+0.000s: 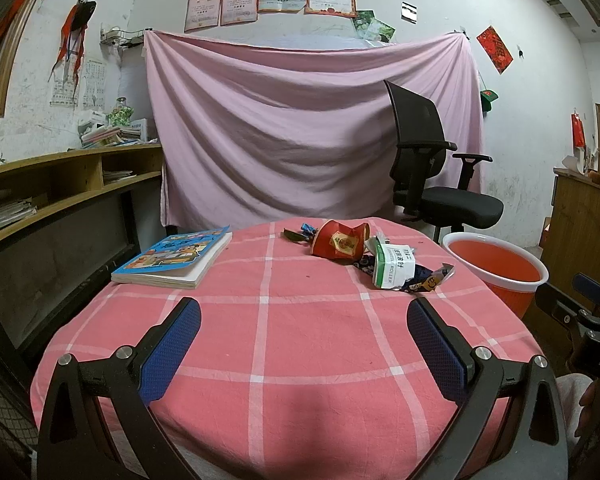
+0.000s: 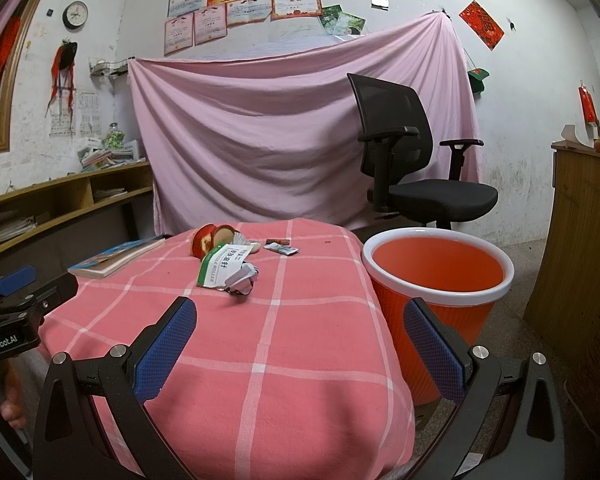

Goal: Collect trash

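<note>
Trash has not been touched yet, as far as the pictures show: every piece lies on the worktop [image 1: 300,340], and the orange bin [image 2: 436,280] looks empty inside. Nearest, both tongs are spread wide with nothing between the pads: the left tongs [image 1: 304,320] hang over the near edge of the checked cloth, and the right tongs [image 2: 300,320] over the near right corner, just beside the bin. Toward the far right of the worktop sits the pile: a green-and-white carton [image 1: 392,266] closest, a dark snack wrapper [image 1: 428,280] under and beside it, a crumpled silver wrapper [image 2: 244,278] touching it, then a crushed red cup [image 1: 340,244] behind. Small wrappers [image 2: 280,247] lie at the far edge. A book [image 1: 172,258] rests at the far left; I judge it is no trash. The bin stands on the floor against the worktop's right edge. All pickups remain, at least 5.
</note>
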`<state>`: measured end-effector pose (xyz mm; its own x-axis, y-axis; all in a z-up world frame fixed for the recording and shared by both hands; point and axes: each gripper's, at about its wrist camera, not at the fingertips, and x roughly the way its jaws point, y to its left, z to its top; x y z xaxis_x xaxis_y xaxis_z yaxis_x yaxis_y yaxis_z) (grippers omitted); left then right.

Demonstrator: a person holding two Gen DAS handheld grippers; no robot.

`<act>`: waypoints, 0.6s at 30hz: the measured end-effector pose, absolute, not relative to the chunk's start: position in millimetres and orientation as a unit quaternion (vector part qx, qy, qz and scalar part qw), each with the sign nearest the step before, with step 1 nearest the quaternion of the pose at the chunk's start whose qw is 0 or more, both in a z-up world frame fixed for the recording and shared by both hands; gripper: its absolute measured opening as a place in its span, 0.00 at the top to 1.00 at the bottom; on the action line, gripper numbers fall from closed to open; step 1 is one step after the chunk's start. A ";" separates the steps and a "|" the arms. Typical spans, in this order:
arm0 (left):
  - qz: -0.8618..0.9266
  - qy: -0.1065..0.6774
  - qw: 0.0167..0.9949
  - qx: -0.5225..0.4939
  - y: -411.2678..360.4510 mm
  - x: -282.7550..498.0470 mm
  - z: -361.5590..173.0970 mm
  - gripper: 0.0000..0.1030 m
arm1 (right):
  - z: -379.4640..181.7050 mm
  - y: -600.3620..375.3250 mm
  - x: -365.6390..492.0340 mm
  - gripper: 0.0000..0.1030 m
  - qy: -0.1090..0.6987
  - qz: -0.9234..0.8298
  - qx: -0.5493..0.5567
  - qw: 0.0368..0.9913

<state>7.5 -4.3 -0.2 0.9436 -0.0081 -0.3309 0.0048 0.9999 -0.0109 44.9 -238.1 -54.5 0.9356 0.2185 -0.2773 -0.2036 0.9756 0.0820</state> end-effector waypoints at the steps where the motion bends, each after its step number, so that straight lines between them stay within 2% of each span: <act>1: -0.003 0.168 0.986 -0.005 -4.8 8.1 -0.2 0.02 | -54.6 -238.1 44.9 0.00 0.144 0.107 0.026 0.983; 18: -0.004 0.169 0.986 -0.005 -3.4 7.5 0.4 0.02 | -55.3 -237.7 45.5 0.00 0.145 0.108 0.026 0.983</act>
<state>7.5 -3.4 0.4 0.9427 -0.0086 -0.3334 0.0053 0.9999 -0.0109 45.5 -237.7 -55.3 0.9349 0.2190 -0.2793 -0.2038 0.9755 0.0828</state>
